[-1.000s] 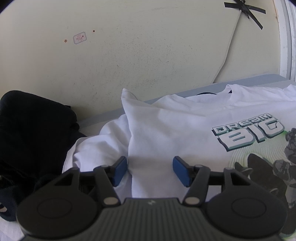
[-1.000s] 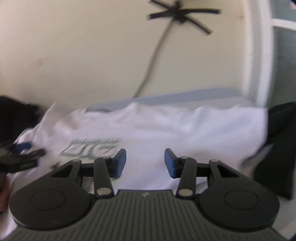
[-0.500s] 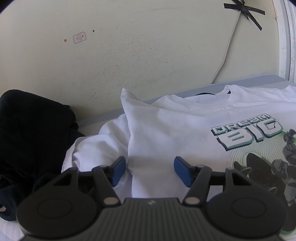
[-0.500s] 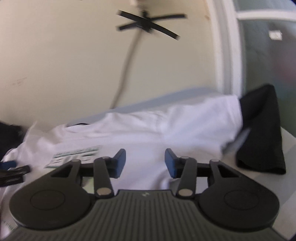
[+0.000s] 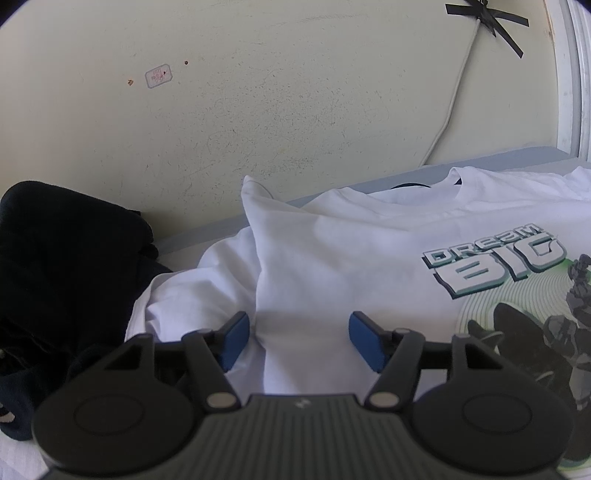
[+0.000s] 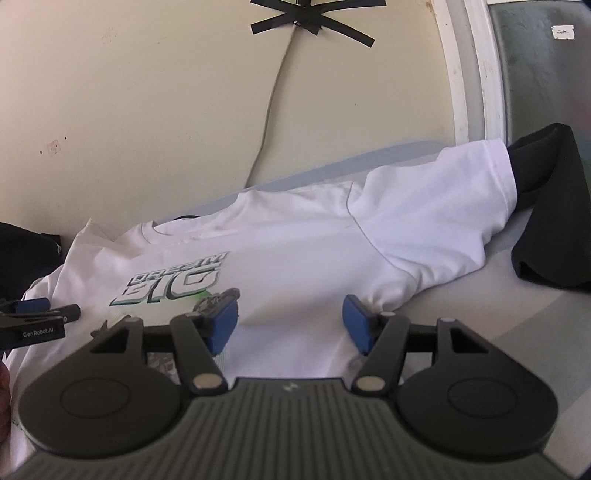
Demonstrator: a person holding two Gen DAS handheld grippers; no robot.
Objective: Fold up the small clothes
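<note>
My left claw [image 5: 299,341] hangs spread wide over the white T-shirt [image 5: 369,266], pinching nothing; its blue pads [image 5: 236,339] straddle a raised fold near the shirt's left shoulder, where the sleeve [image 5: 184,291] lies bunched and rumpled; whether the pads touch the cloth I cannot tell. My right claw [image 6: 291,321] is likewise spread and empty, low over the shirt's body just below the right armpit, with its right pad [image 6: 356,325] close beside the seam where the sleeve joins.

The T-shirt [image 6: 295,258] lies face up on the pale grey worktop [image 6: 517,306], collar toward the cream wall [image 5: 295,92], its "DREAM BIG" print [image 5: 495,262] with dark figures and green rings showing; the right sleeve [image 6: 443,214] stretches out flat, its cuff resting against a black garment [image 6: 554,206] at the worktop's right end. A dark heap of clothes [image 5: 55,258] sits just beside the rumpled left sleeve. In the right wrist view my left claw [image 6: 40,314] shows at the far left edge, over the shirt's side.

On the wall a thin cable [image 6: 273,92] runs down from a cross of black tape [image 6: 314,22]; a white window frame [image 6: 476,66] stands at the right.
</note>
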